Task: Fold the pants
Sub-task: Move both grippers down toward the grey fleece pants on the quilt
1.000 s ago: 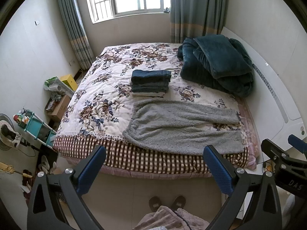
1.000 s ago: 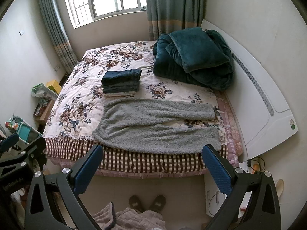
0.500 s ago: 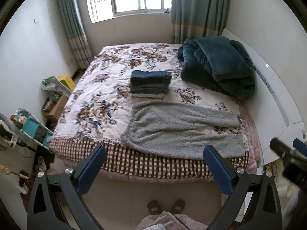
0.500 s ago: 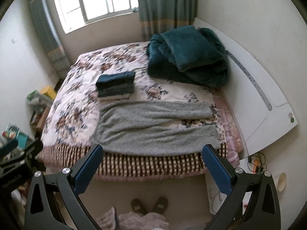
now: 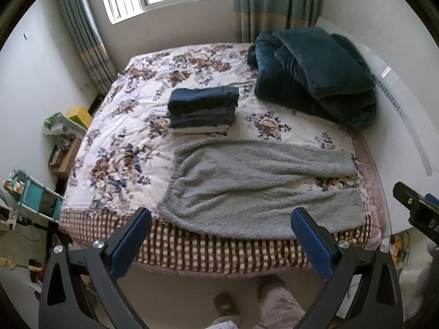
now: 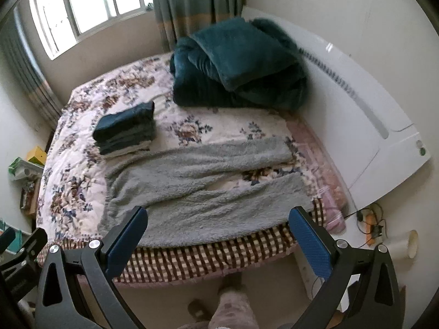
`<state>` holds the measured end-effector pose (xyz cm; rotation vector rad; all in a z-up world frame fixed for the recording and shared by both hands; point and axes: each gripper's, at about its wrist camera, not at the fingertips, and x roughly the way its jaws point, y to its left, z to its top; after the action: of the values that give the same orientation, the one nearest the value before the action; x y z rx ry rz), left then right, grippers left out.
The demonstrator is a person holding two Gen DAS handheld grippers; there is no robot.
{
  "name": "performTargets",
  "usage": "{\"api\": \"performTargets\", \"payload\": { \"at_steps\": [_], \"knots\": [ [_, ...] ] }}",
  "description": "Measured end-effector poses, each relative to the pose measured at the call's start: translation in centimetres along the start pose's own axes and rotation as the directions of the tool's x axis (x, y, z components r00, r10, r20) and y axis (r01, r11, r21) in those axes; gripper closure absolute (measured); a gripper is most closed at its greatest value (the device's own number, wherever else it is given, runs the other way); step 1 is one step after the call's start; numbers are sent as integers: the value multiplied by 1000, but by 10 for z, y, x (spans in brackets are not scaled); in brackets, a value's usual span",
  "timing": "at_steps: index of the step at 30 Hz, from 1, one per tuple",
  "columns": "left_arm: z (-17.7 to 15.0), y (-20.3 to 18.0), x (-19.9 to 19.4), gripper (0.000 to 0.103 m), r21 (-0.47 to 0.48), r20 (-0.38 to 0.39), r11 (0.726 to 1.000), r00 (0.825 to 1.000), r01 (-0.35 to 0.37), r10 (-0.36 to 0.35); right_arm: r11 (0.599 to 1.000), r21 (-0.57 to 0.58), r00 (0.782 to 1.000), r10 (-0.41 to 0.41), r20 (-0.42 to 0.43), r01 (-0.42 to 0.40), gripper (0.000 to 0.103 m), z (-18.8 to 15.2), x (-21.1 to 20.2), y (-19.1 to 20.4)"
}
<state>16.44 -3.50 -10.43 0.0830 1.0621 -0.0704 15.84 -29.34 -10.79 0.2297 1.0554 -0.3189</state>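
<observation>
Left gripper [image 5: 219,240]: jaws spread wide, holding nothing, touching nothing; it hangs above the floor, facing the near bed edge. Right gripper [image 6: 218,238]: jaws equally wide, empty, aimed at the same edge; its frame also shows at the right edge of the left wrist view. The grey fleece pants [image 5: 260,189] lie flat along the near side of the bed [image 5: 115,148], waistband left, legs pointing right and slightly apart. Behind them sits a stack of folded dark clothes [image 5: 203,109]; a teal blanket [image 5: 315,74] is heaped by the headboard.
</observation>
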Motion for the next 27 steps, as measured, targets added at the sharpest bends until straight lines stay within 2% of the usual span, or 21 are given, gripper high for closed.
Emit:
{"api": "performTargets", "payload": {
  "at_steps": [4,8,10,13,17,19,20,24,27],
  "knots": [
    [33,-17,62,0,-86,-25,995,999,41,-44,999,-29,999,-24,-31,24,0,42,88,-11],
    [67,-39,131,0,-161,-80,987,997,-4,-9,999,-48,995,-6,-100,2,0,87,181,-24],
    [83,-52,179,0,-194,-133,981,991,-19,-7,998,-63,989,-11,-149,2,0,113,240,-33],
    [100,-67,236,0,-175,-187,984,982,-38,5,996,-90,980,-32,-196,15,0,142,313,-42],
    [120,-100,324,0,-49,-221,997,974,-67,55,986,-161,966,-90,-243,51,0,172,417,-53],
    [127,-119,385,0,61,-259,995,962,-73,87,978,-205,954,-107,-281,49,0,182,482,-57],
    [128,-128,413,0,109,-272,991,957,-73,100,974,-221,949,-116,-294,51,0,180,498,-56],
    [126,-153,507,0,275,-317,959,935,-68,158,936,-345,923,-187,-338,63,0,176,608,-49],
    [120,-169,578,0,397,-344,916,917,-54,203,899,-436,898,-229,-376,46,0,165,685,-39]
  ]
}}
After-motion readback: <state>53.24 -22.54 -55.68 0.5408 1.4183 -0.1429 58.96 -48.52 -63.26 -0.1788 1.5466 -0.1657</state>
